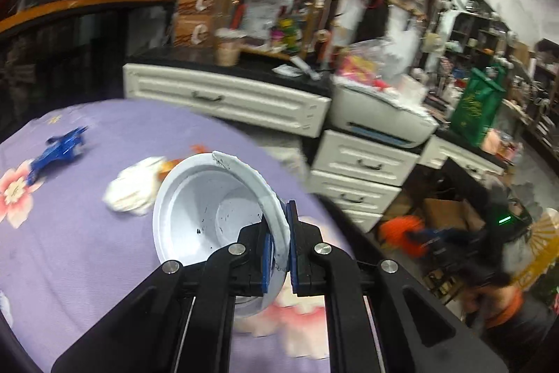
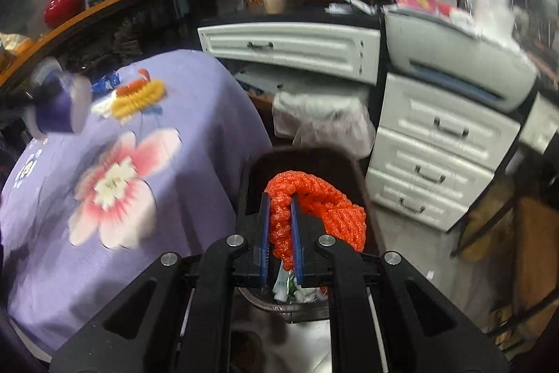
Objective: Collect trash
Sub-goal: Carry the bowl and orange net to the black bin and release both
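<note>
Left tool clamped on rim of white paper bowl, bowl tilted above purple flower-print cloth on desk. Beyond bowl, left of tool: crumpled white tissue, farther left blue foil wrapper. Right tool pinching bunched orange plastic mesh net, net hanging over dark round bin just ahead. Far left of it on cloth: yellow mesh net. White drawer cabinet behind
</note>
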The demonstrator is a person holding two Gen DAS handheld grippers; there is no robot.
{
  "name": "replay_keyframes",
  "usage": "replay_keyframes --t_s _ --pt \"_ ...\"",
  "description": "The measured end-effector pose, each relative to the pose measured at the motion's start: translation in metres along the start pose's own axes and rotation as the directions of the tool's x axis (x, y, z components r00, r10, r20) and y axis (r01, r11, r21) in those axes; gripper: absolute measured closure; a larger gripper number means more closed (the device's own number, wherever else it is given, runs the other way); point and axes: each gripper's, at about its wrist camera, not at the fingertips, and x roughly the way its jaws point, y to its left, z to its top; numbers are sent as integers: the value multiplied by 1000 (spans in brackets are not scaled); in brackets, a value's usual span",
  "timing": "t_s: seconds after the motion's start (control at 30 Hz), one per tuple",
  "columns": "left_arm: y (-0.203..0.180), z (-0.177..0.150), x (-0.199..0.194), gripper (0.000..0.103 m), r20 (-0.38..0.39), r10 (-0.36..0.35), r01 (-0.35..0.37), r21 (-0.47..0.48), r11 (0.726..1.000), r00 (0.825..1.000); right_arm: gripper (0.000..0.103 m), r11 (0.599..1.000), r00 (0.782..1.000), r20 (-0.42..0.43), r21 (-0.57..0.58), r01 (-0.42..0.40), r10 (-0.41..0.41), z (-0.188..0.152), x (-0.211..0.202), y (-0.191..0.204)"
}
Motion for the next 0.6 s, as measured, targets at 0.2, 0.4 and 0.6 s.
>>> replay_keyframes --t_s 0.2,0.4,0.6 --pt "-58 5 14 95 -5 -87 87 38 995 996 92 998 998 -58 57 -19 22 -24 51 -11" --pt "-94 -6 40 95 -53 -144 146 33 989 988 92 995 992 -123 98 -6 19 -41 95 -19" --pt "-115 -20 66 95 -109 -169 171 15 985 980 91 991 983 -181 132 5 19 -59 127 -29"
